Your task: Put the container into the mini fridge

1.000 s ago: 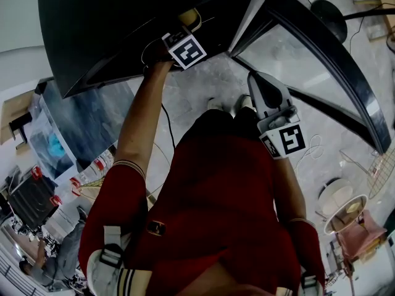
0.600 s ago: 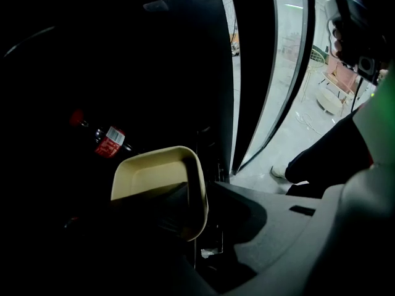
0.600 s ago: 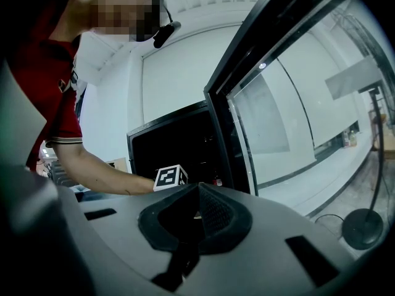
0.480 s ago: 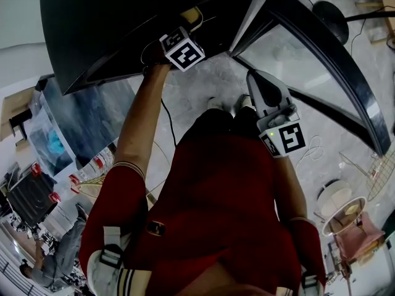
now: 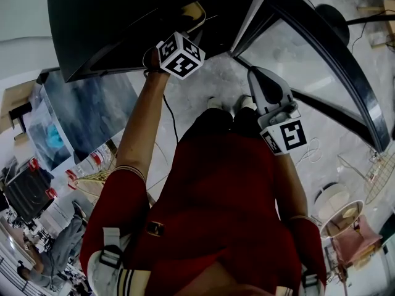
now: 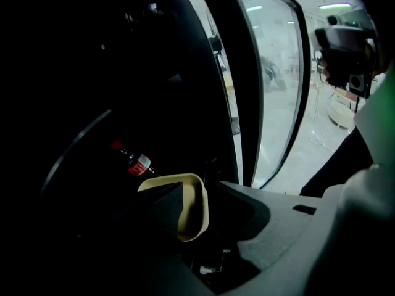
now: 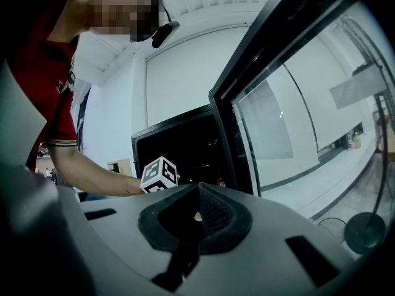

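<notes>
Open mini fridge point(image 5: 105, 23) seen from beside the operator. Its single glass door point(image 5: 290, 54) stands swung wide to the right, leaving a wedge of bare floor point(image 5: 210, 85) between the door's lower edge and the cabinet's front edge. The left gripper point(image 6: 197, 188) reaches past that front edge into the dark interior. Its jaws have just been opening and now stand apart, released, with the one cream container point(image 6: 192, 208) lying between them inside the fridge and the right jaw clear of its rim. The container sits close to the door-side wall of the cabinet, and darker open space lies to its left. One bottle with a red label point(image 6: 137, 164) lies deeper in, behind the container and apart from it. The right gripper point(image 7: 199, 187) is held level outside the fridge, in the gap between cabinet and door, its jaws clenched together on nothing. Two grippers are present, each bearing one marker cube.
</notes>
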The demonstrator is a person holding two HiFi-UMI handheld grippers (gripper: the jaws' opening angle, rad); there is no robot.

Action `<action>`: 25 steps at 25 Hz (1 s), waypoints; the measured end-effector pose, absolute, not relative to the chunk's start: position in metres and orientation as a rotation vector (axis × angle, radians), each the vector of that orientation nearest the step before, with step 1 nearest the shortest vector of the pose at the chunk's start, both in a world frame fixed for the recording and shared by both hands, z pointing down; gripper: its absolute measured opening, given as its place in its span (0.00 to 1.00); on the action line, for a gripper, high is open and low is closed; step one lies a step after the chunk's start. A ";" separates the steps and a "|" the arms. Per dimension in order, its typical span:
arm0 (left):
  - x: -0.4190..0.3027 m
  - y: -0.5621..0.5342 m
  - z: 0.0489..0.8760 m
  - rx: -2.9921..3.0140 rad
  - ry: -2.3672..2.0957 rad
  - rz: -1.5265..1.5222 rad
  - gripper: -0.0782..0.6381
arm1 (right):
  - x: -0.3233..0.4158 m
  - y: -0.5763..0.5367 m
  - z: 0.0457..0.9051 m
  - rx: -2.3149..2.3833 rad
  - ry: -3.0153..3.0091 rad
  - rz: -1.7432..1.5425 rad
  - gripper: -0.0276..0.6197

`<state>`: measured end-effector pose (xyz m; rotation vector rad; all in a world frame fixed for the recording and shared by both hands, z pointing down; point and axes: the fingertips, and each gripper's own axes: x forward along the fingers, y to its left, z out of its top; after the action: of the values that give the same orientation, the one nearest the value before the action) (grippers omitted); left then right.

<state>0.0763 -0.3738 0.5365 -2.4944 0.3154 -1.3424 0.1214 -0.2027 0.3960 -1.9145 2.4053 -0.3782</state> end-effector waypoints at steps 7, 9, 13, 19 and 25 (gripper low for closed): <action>0.072 -0.342 0.496 -2.625 0.398 -1.162 0.30 | 0.117 -0.202 0.382 -1.876 2.432 -0.348 0.04; 0.071 -0.332 0.480 -2.692 0.434 -1.087 0.30 | 0.117 -0.202 0.377 -1.859 2.441 -0.340 0.04; 0.070 -0.310 0.444 -2.843 0.500 -0.908 0.30 | 0.117 -0.201 0.364 -1.824 2.454 -0.320 0.04; 0.066 -0.273 0.397 -3.055 0.584 -0.677 0.28 | 0.116 -0.196 0.342 -1.764 2.495 -0.272 0.04; 0.063 -0.240 0.365 -3.140 0.638 -0.475 0.22 | 0.117 -0.190 0.322 -1.703 2.513 -0.225 0.04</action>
<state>0.0626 -0.2405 0.3647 -3.1400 0.6381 -0.4752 0.1170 -0.1903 0.3217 -1.7027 2.5133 -0.2253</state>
